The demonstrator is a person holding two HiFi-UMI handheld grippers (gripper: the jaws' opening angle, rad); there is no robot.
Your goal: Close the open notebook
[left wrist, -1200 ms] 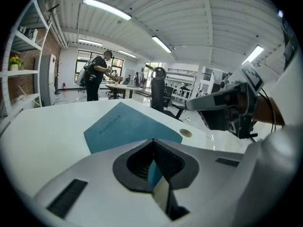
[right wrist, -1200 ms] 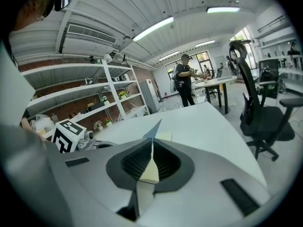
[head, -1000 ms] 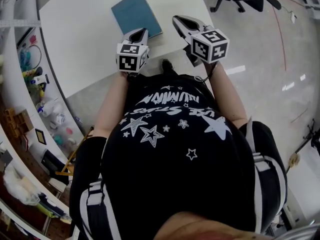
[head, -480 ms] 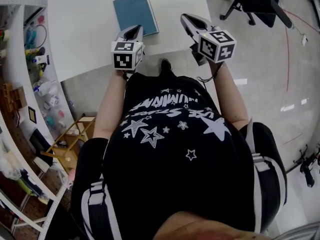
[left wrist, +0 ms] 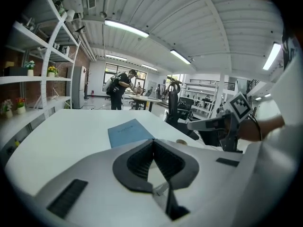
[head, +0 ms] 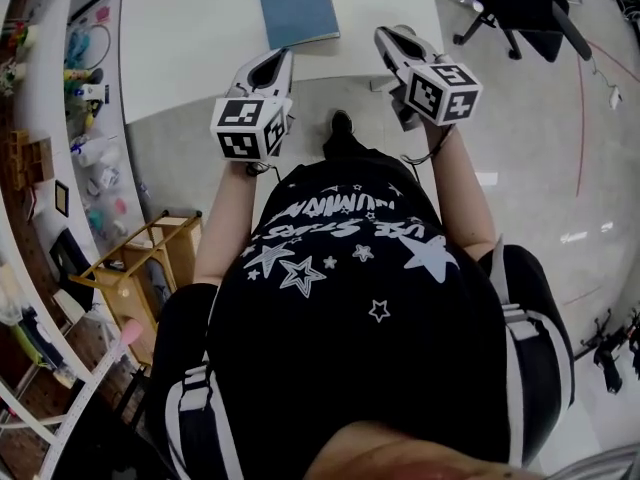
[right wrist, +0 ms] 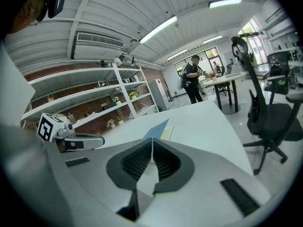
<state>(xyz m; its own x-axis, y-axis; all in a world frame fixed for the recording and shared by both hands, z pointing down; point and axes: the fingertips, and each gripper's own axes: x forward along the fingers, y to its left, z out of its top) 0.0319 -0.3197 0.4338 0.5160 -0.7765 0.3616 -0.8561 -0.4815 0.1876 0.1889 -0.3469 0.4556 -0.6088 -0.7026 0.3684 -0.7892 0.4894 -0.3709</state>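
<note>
Left tool (head: 282, 58) and right tool (head: 386, 36), closed, face notebook (head: 297, 6) on table (head: 190, 38) beside chair (head: 510, 3).

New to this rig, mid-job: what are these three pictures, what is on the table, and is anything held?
No robot arm here: a person holds a hand-held gripper in each hand. The head view looks down from the person's head, showing the left hand-held gripper and the right hand-held gripper. The other two views come from cameras riding on each gripper, looking along its jaws. On the white table lies one blue notebook, closed. Both grippers are shut and empty.
</note>
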